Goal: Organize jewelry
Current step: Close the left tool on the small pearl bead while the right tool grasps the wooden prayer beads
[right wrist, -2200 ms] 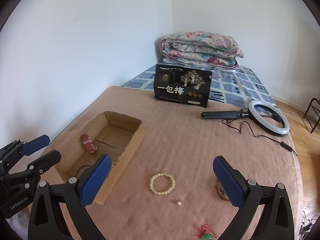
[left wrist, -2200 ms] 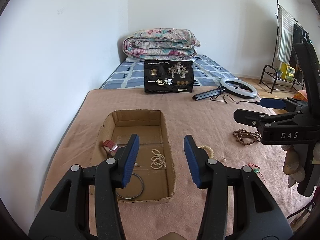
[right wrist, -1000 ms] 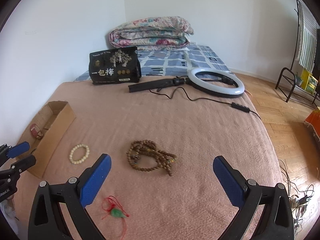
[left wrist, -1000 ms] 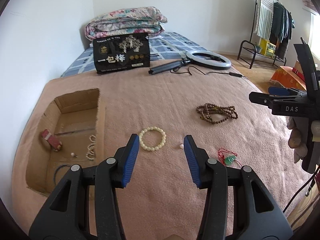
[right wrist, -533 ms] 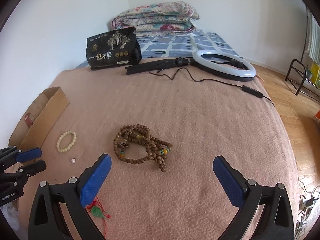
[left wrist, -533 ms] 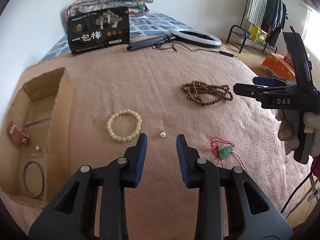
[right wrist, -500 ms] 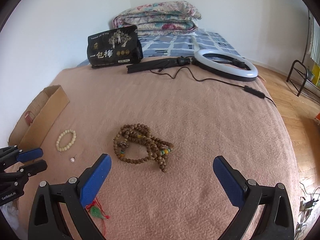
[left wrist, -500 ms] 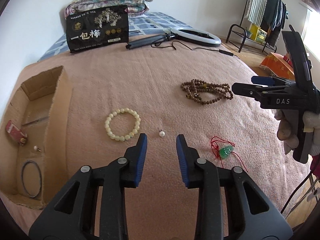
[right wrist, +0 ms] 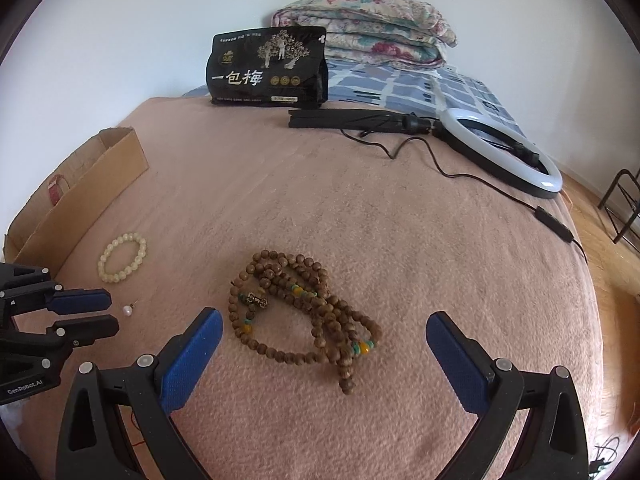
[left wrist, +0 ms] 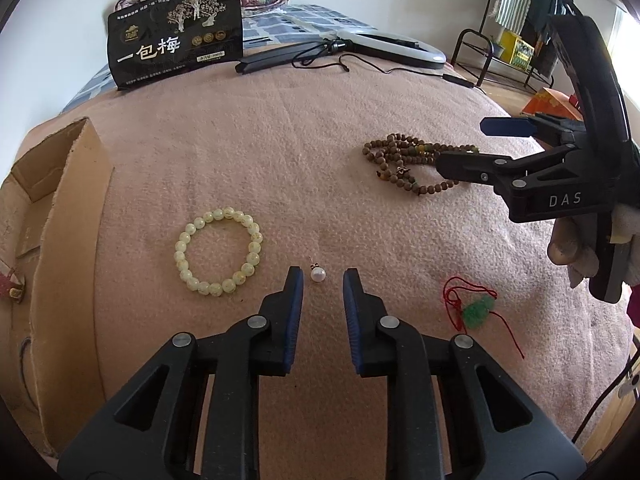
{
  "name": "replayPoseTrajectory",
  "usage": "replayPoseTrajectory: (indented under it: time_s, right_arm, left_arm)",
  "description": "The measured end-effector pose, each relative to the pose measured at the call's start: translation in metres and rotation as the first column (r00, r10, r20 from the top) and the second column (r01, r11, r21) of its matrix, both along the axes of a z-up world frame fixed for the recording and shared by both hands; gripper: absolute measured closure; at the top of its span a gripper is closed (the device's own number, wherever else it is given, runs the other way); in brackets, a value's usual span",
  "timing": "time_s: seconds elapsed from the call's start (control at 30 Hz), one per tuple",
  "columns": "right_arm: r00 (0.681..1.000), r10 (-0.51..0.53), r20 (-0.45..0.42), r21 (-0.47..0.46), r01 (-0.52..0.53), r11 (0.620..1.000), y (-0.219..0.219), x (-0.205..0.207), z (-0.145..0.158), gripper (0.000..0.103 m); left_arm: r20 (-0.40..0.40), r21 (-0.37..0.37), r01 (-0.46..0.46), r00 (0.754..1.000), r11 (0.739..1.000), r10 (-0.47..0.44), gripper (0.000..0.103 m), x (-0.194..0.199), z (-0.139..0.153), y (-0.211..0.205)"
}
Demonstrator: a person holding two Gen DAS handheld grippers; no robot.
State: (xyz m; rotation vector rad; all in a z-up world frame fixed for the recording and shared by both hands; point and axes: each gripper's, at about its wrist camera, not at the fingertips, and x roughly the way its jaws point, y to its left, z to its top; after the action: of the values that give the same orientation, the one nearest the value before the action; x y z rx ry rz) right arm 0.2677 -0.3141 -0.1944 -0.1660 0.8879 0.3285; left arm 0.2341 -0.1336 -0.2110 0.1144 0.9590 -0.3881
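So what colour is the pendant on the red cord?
Green pendant, clearest in the left wrist view.

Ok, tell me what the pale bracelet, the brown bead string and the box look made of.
Pale bracelet: cream, slightly see-through glossy beads, so likely jade, glass or resin; can't tell which.
Brown bead string: matte brown round beads, apparently wood, with a few yellow and green accent beads.
Box: plain brown cardboard, raw cut edges.

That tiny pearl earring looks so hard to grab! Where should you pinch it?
Pinch the round pearl earring across its ball, coming from above with the left hand-held gripper. It lies flat on the pink blanket, its thin post pointing away, too fine to grip. The jaws, which have just been closing, flank it already without touching.
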Motion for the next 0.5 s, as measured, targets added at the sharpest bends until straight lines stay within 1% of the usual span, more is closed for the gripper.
replayPoseTrajectory:
  time_s: [0.2, 0.37, 0.5]
  right_arm:
    - [0.999, 0.042, -0.015, -0.007, -0.042, 0.999, 0.008, 0.012, -0.007, 0.000]
    - [0.996, 0.069, -0.047, 0.018, -0.069, 0.997, 0.013, 0.025, -0.014, 0.000]
    - [0.992, 0.099, -0.076, 0.021, -0.098, 0.995, 0.020, 0.030, -0.022, 0.000]
  left_arm:
    - [-0.008, 0.011, 0.001, 1.000, 1.000, -0.001, 0.084, 0.004, -0.008, -0.005]
    - [-0.005, 0.014, 0.001, 1.000, 1.000, -0.001, 0.087, 0.006, -0.010, -0.007]
    - [-0.003, 0.016, 0.004, 1.000, 1.000, -0.004, 0.088, 0.006, -0.012, -0.008]
